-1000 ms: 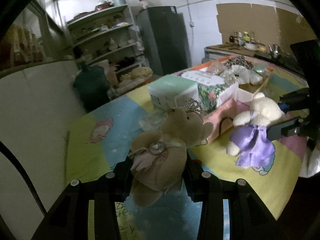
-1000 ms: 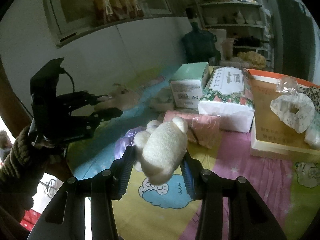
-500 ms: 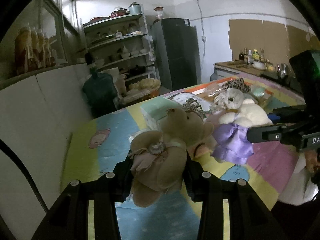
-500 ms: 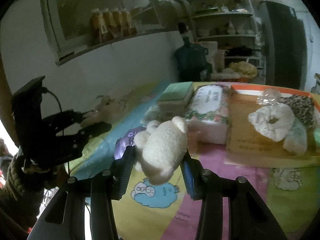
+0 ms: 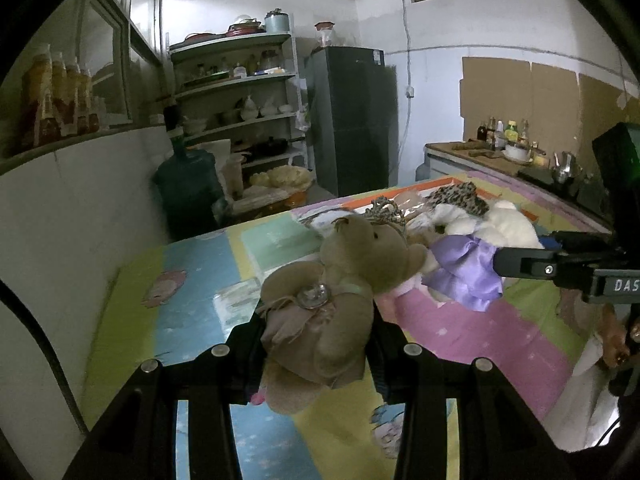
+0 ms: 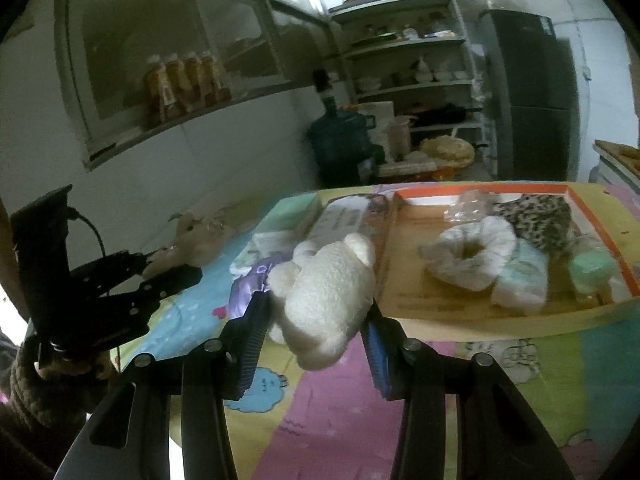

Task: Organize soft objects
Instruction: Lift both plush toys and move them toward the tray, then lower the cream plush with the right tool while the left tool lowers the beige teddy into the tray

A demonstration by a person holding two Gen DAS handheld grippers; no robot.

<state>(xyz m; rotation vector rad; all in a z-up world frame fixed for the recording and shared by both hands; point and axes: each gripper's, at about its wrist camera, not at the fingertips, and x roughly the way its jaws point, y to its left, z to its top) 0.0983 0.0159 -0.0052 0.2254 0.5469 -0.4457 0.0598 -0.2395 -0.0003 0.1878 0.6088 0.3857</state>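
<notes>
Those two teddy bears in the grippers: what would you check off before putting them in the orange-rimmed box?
1. Brown bear clamped in left gripper: ok, both pads press its body.
2. White bear clamped in right gripper: ok.
3. Both bears lifted off the mat: ok.
4. Free space in the box: ok, bare cardboard at its near left; scrunchie and leopard cloth fill the rest.
5. Grippers apart from each other: ok.
6. White bear's purple dress hanging clear of the box rim: cannot tell.
</notes>
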